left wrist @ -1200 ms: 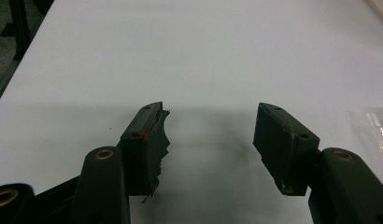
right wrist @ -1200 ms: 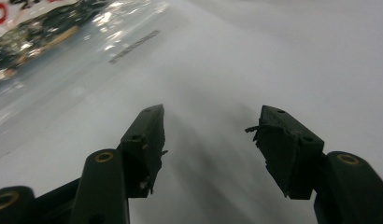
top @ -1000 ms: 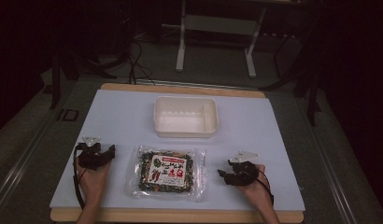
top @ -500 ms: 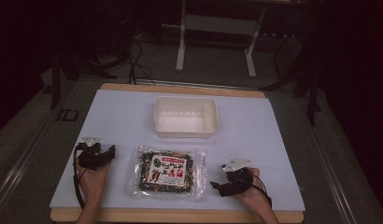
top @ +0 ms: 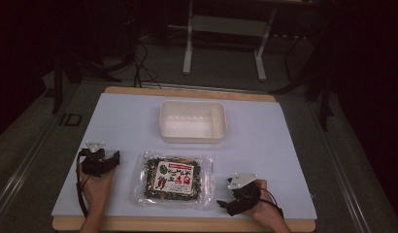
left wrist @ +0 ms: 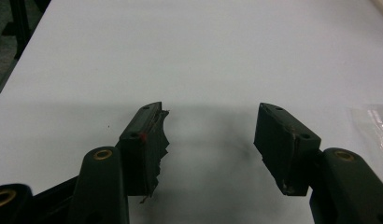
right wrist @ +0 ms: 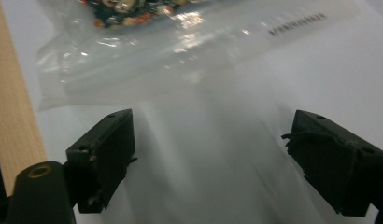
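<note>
Clear food packet point(top: 173, 178) lies flat near the front of the white table point(top: 284, 145), with an empty white tray point(top: 192, 121) behind it. Left gripper point(top: 101, 162) rests left of the packet, jaws apart over bare table. Right gripper point(top: 234, 203) sits low at the packet's right front corner, jaws wide apart, nothing between them.

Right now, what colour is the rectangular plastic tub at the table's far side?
Off-white, a creamy tone; the rectangular plastic tub shows best in the high view.

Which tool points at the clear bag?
The right tool: its open jaws face the bag near the table's wooden edge. The left tool faces bare white table.
</note>
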Demonstrator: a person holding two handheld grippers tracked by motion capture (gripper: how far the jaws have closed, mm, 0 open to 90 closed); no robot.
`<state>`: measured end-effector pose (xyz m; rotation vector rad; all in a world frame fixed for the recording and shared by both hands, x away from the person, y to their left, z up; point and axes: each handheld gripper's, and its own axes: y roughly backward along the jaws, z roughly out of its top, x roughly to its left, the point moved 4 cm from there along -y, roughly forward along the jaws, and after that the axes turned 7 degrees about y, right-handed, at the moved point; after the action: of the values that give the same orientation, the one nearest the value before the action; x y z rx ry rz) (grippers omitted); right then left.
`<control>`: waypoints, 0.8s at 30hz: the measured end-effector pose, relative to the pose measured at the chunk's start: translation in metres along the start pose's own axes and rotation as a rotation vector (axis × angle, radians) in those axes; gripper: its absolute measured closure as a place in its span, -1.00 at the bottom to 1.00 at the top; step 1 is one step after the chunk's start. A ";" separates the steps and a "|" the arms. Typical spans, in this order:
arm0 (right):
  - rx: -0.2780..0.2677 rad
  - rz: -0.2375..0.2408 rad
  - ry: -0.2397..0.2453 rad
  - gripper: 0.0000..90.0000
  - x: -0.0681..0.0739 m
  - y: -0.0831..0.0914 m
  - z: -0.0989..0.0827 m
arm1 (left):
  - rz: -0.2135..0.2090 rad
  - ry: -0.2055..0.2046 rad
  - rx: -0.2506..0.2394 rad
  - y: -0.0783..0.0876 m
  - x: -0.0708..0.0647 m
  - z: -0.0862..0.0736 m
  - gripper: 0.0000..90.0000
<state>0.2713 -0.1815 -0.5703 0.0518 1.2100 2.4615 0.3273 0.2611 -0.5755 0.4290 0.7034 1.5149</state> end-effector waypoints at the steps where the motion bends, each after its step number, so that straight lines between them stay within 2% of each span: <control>1: -0.003 0.007 0.010 -0.68 0.002 -0.001 0.002 | 0.000 0.000 0.001 0.000 0.000 0.000 -0.06; 3: -0.003 0.011 0.022 -0.68 0.004 -0.003 0.004 | 0.000 -0.001 0.000 0.000 0.000 0.000 -0.06; 6: -0.011 0.013 0.009 -0.63 0.005 -0.005 0.007 | 0.001 -0.004 0.003 0.000 0.000 0.000 -0.06; 9: -0.031 0.022 -0.002 -0.50 0.004 -0.009 0.012 | 0.001 -0.006 0.002 0.000 0.000 0.000 -0.06; 11: -0.050 0.040 -0.015 -0.31 0.004 -0.010 0.016 | 0.001 -0.005 0.003 0.000 0.000 0.000 -0.06; 16: -0.084 0.091 -0.011 0.27 0.002 -0.009 0.020 | 0.000 -0.007 0.006 0.000 -0.001 0.000 -0.07; 24: -0.139 0.149 -0.046 0.74 -0.004 -0.005 0.022 | 0.008 -0.008 0.010 -0.001 -0.001 -0.001 -0.08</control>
<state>0.2811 -0.1634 -0.5596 0.1642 1.0477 2.6518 0.3276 0.2600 -0.5766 0.4451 0.7040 1.5168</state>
